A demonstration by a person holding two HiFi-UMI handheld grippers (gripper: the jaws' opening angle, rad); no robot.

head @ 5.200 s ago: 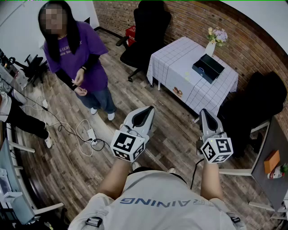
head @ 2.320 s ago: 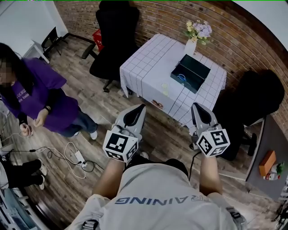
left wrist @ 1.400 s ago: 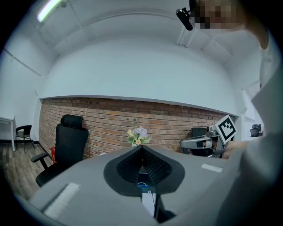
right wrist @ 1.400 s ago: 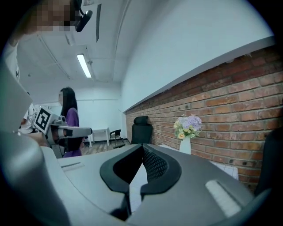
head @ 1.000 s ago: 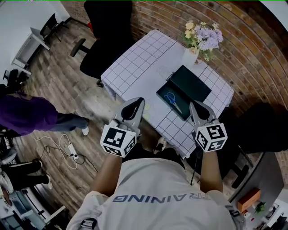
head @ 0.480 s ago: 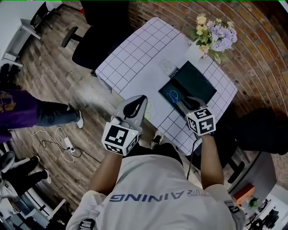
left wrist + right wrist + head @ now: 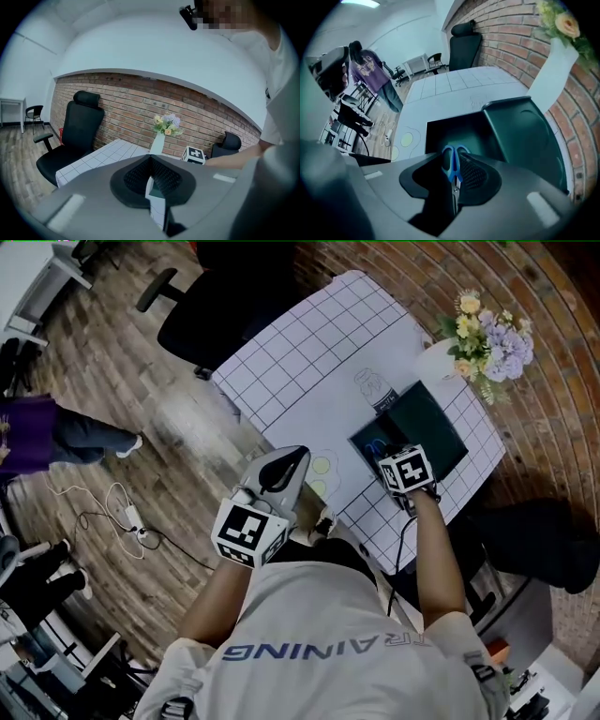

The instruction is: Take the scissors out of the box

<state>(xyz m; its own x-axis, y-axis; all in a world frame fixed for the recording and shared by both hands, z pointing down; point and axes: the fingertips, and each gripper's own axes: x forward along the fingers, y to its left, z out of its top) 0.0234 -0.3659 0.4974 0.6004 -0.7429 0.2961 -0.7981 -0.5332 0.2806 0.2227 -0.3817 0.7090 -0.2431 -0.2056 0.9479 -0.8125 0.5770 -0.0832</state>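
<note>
A dark open box lies on the checked tablecloth, its lid folded back. Blue-handled scissors lie flat on the box floor. My right gripper points steeply down into the box. In the right gripper view its jaws are opening around the scissors, the blue handles showing between the fingertips, and the pads do not press on them. My left gripper hovers at the table's near edge, shut and empty, its tips aimed level across the table.
A white vase of flowers stands just behind the box against the brick wall. A black office chair sits at the table's far side. A person in purple and floor cables are at the left.
The right gripper has dropped from in front of the table and tipped downward into the box over the scissors, its jaws parting. The left gripper sank a little toward the table edge.
</note>
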